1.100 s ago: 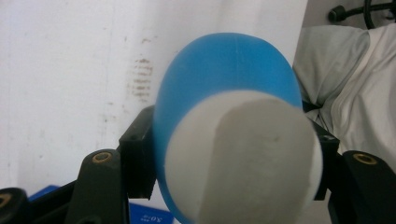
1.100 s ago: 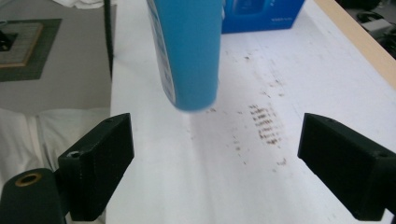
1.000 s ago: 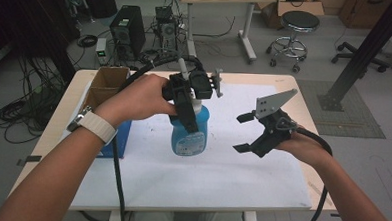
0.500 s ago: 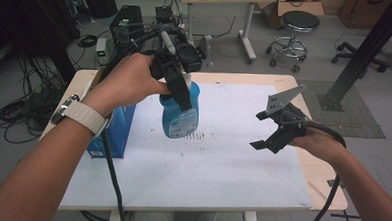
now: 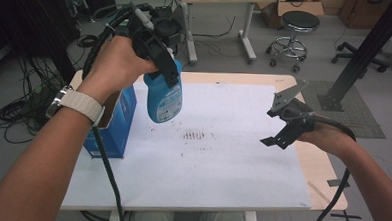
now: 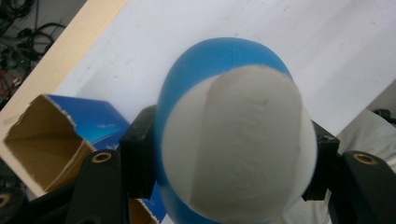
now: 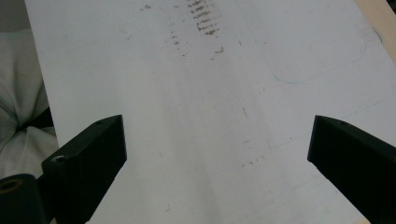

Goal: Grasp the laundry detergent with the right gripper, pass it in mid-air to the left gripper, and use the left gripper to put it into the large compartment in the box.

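The white table (image 5: 221,171) carries an open blue box (image 5: 114,124). The left gripper (image 5: 161,64) clenches the blue bottle (image 5: 163,96) beside this box; better lower it upright. The right gripper (image 5: 287,120), far from the box, has its 2 jaws spread wide.

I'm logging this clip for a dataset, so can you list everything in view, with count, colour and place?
Spray bottle: one, blue, held up above the table's left part.
Box: one, blue, open top, left edge of the table.
Sheet: one, white with dark smudges, covering most of the table.
Table: one, light wood.
Stool: one, black seat, on the floor behind.
Watch: one, white band, left wrist.
Left hand-held gripper: black, shut on the spray bottle.
Right hand-held gripper: black, open over the sheet's right side.
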Demonstrator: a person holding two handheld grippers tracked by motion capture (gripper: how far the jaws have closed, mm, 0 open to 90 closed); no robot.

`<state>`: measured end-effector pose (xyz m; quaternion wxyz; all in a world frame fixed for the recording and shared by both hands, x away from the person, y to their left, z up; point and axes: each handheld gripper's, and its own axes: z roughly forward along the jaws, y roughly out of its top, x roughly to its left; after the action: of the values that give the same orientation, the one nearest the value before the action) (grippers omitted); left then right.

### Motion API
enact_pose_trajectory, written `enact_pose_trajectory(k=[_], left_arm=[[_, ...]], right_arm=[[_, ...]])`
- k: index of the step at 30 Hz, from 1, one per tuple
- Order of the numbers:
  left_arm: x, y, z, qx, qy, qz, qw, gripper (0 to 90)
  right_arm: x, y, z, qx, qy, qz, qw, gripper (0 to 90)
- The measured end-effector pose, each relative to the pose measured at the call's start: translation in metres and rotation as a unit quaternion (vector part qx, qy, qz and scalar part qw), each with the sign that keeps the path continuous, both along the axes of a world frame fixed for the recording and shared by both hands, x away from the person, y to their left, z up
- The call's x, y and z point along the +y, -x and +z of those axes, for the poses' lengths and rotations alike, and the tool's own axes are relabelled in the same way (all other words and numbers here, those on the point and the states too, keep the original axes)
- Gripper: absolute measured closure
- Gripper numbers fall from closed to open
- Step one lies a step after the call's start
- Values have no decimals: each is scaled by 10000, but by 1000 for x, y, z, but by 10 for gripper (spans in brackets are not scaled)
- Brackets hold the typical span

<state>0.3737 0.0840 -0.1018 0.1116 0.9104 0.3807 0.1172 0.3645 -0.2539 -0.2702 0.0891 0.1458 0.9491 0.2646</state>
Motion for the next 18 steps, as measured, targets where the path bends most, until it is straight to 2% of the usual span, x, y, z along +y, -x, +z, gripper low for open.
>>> enact_pose_trajectory(k=[5, 8, 10, 12, 13, 14, 18], left_arm=[[14, -6, 11, -96, 112, 560, 9983, 378], [24, -9, 20, -178, 122, 864, 9960, 379], [30, -9, 26, -272, 200, 1120, 9931, 379], [38, -9, 30, -328, 291, 1406, 9891, 379], [38, -9, 30, -328, 291, 1406, 9891, 379], [46, -9, 34, -354, 379, 1638, 9851, 379], [63, -10, 36, -358, 464, 2010, 9778, 379]], right_arm=[[-1, -1, 1, -22, 113, 12, 9999, 44], [-2, -1, 0, -39, 153, 17, 9999, 43], [-3, -1, 0, -45, 205, 27, 9998, 43], [-4, -1, 0, -62, 239, 27, 9997, 43], [-5, -1, 0, -56, 232, 14, 9997, 44], [-6, -1, 0, -50, 226, 9, 9997, 44], [-8, -2, 1, -77, 268, 2, 9996, 44]])
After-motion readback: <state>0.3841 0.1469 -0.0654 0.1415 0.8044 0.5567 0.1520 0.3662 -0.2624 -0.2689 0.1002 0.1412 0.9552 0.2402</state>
